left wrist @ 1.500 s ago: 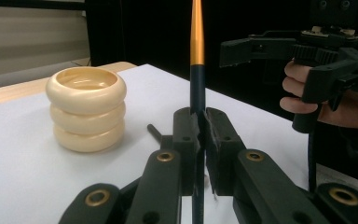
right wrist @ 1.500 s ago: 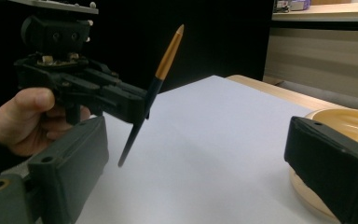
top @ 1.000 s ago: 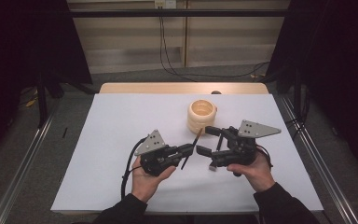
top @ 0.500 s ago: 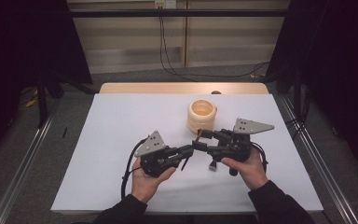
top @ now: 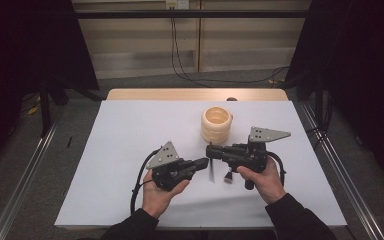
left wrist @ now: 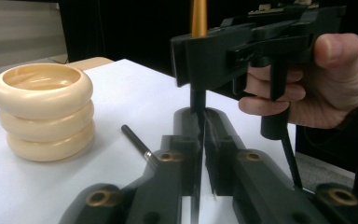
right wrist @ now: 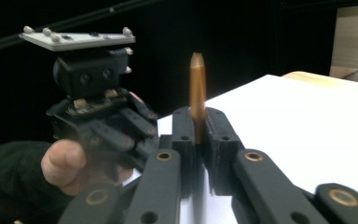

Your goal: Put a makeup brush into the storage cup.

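Drawn closer together since the earlier frame, the left claw (top: pixel 203 163) and right claw (top: pixel 211 150) now nearly meet at the centre of the white worktop (top: pixel 130 130). Both are clamped on one thin brush (top: pixel 211 169), black stem below, orange handle above. Cream stacked rings (top: pixel 216 124) stand just beyond, toward upper centre.

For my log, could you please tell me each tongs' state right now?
Left tongs: closed on the slim dark tool.
Right tongs: closed on the same tool's golden end.
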A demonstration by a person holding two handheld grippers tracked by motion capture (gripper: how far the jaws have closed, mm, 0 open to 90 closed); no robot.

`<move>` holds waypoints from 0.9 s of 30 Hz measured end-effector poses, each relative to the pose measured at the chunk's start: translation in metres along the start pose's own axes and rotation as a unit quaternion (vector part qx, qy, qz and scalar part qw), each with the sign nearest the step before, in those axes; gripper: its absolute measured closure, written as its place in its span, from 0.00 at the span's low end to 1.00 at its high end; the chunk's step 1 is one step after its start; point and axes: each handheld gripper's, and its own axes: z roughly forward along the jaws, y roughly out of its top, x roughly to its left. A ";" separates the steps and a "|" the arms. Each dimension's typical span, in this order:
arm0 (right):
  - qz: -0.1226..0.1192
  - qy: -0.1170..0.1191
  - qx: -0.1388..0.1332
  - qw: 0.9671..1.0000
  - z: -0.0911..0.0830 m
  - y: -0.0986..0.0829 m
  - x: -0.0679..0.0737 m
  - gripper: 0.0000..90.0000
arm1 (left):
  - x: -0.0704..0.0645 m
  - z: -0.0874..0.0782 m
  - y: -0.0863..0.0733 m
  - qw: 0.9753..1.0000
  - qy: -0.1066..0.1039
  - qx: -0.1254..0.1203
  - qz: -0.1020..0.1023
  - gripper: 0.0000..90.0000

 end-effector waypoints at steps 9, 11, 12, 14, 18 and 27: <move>-0.012 -0.004 0.004 1.000 -0.001 0.002 0.002 0.94 | 0.002 0.001 -0.002 1.000 -0.002 0.002 -0.004 1.00; -0.012 -0.003 0.003 1.000 -0.001 0.002 0.002 0.94 | 0.004 0.001 -0.003 1.000 0.001 0.004 -0.008 1.00; -0.013 -0.004 0.003 1.000 -0.002 0.002 0.002 0.94 | 0.005 0.001 -0.003 1.000 0.003 0.004 -0.012 0.97; -0.015 -0.007 0.004 1.000 -0.003 0.003 0.002 0.94 | 0.006 0.001 -0.004 1.000 0.003 0.003 -0.014 0.93; -0.019 -0.010 0.001 1.000 -0.004 0.003 0.002 0.94 | 0.007 0.001 -0.004 1.000 0.013 0.007 -0.019 0.81; -0.032 -0.016 0.004 0.999 -0.005 0.003 0.002 0.93 | 0.011 -0.002 -0.006 0.998 0.049 0.016 -0.028 0.40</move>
